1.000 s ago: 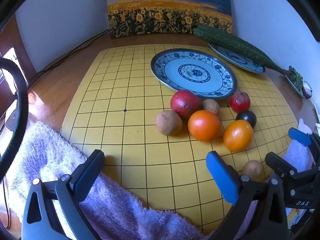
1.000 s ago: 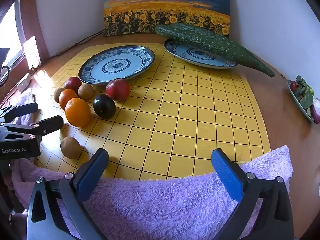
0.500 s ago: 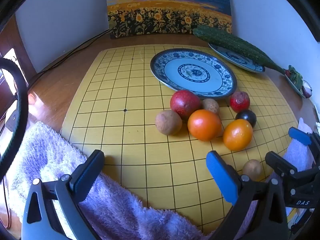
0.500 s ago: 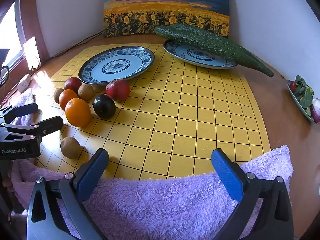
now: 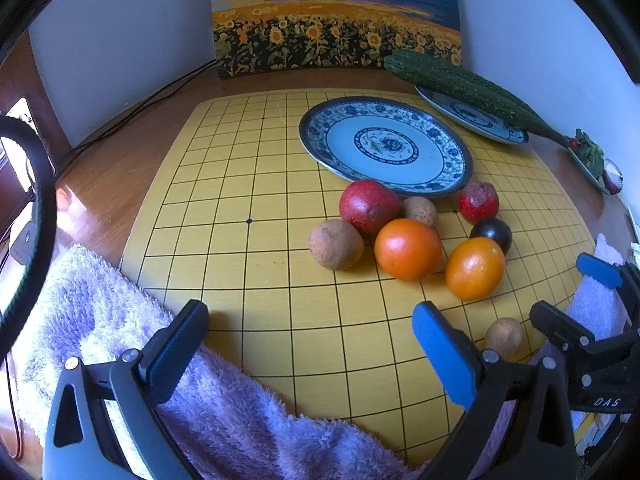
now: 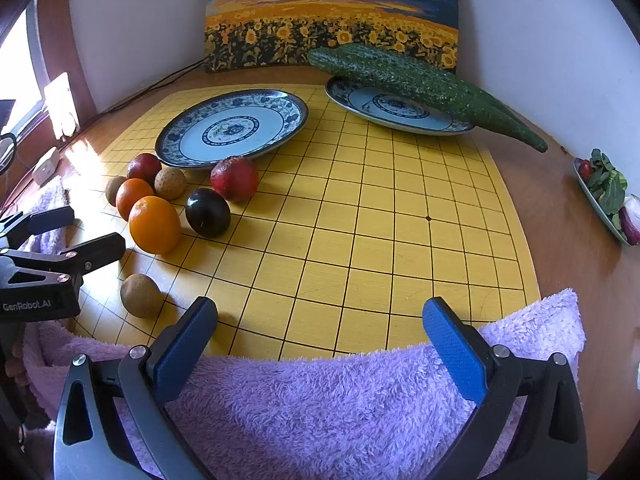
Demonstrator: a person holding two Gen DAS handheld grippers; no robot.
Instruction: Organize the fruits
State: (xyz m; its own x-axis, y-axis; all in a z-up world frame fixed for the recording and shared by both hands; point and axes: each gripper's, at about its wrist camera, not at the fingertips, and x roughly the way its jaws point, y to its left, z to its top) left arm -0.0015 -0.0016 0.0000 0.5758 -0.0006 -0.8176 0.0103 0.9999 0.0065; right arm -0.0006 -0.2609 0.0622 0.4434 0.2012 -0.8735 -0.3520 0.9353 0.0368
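Several fruits lie on a yellow grid board (image 5: 248, 264) in front of an empty blue-and-white plate (image 5: 384, 144): two oranges (image 5: 408, 249) (image 5: 475, 274), a red apple (image 5: 369, 205), a red fruit (image 5: 478, 202), a dark plum (image 5: 492, 233) and brown kiwis (image 5: 335, 244). One kiwi (image 5: 504, 337) lies apart near the front. The right wrist view shows the oranges (image 6: 154, 224), plum (image 6: 207, 212) and lone kiwi (image 6: 141, 294). My left gripper (image 5: 310, 344) is open and empty. My right gripper (image 6: 320, 340) is open and empty above the towel.
A purple towel (image 6: 320, 400) lies along the board's front edge. A second plate (image 6: 396, 108) at the back right carries a long green cucumber (image 6: 420, 84). A dish of vegetables (image 6: 608, 196) sits at the far right. A sunflower painting (image 5: 332, 20) leans on the wall.
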